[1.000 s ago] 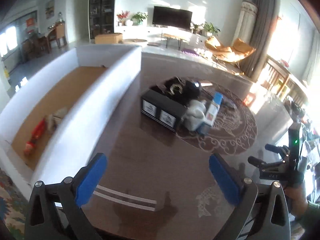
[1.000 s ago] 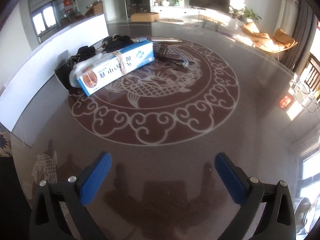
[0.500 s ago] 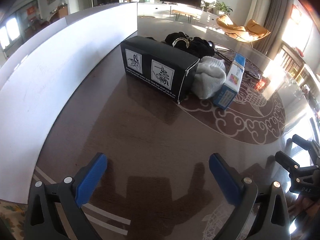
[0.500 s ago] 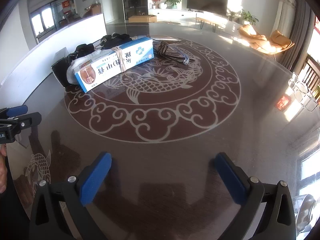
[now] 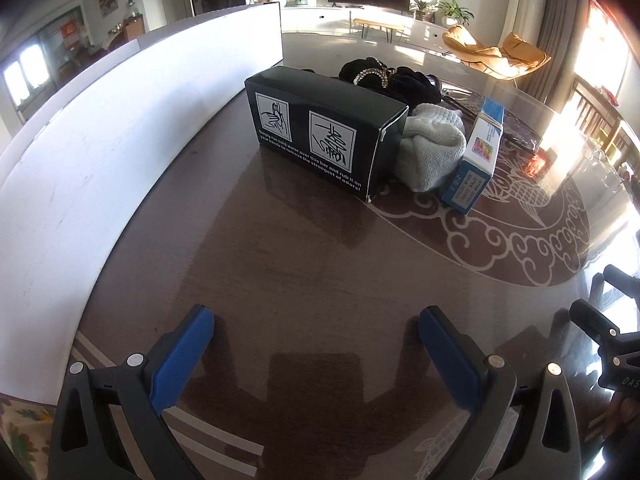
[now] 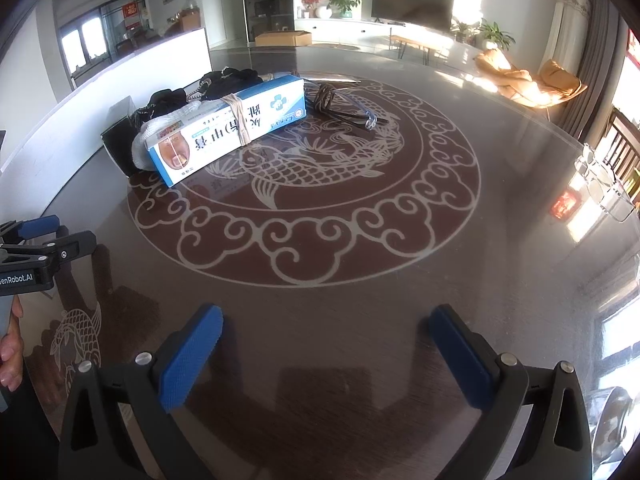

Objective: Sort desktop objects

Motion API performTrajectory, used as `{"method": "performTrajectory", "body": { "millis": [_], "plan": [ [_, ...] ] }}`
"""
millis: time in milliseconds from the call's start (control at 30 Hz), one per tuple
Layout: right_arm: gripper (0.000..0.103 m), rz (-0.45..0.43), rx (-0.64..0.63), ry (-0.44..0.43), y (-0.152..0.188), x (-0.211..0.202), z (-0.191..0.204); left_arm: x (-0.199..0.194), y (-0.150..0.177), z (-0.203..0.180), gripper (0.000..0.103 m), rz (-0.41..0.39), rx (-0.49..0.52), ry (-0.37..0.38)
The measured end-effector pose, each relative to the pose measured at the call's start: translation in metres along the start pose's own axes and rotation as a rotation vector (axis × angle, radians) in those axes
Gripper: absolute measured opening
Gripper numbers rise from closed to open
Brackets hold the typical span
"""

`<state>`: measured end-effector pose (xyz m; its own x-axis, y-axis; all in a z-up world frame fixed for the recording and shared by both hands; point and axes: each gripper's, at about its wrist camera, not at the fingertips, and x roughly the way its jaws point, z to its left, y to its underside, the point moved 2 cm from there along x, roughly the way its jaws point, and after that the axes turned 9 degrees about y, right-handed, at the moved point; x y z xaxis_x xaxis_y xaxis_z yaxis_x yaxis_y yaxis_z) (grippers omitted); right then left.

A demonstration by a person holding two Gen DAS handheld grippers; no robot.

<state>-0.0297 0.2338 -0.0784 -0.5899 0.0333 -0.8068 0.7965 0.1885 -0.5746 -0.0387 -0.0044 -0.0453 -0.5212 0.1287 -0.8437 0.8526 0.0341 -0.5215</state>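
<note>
— Ahead of my left tool, spread wide and empty, a black box stands on the counter.
— Stiff, probably light; I'd pinch its short sides. Right tool also gapes, empty.

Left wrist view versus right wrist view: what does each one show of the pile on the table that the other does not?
Only the left wrist view shows the black box's printed front face and the grey knitted bundle plainly. Only the right wrist view shows the blue and white carton's long printed side with its rubber band, and the glasses beyond it. Both show the carton, the dark cloth heap and the patterned table, and each gripper, left and right, open and empty.
</note>
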Motion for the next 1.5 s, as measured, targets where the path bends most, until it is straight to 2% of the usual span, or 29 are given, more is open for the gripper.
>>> {"method": "performTrajectory", "body": {
  "millis": [1500],
  "plan": [
    [0.103, 0.0, 0.001, 0.0, -0.0004, 0.0005, 0.0003, -0.0001, -0.0003, 0.0028, 0.103, -0.015, -0.007, -0.009]
  ]
}}
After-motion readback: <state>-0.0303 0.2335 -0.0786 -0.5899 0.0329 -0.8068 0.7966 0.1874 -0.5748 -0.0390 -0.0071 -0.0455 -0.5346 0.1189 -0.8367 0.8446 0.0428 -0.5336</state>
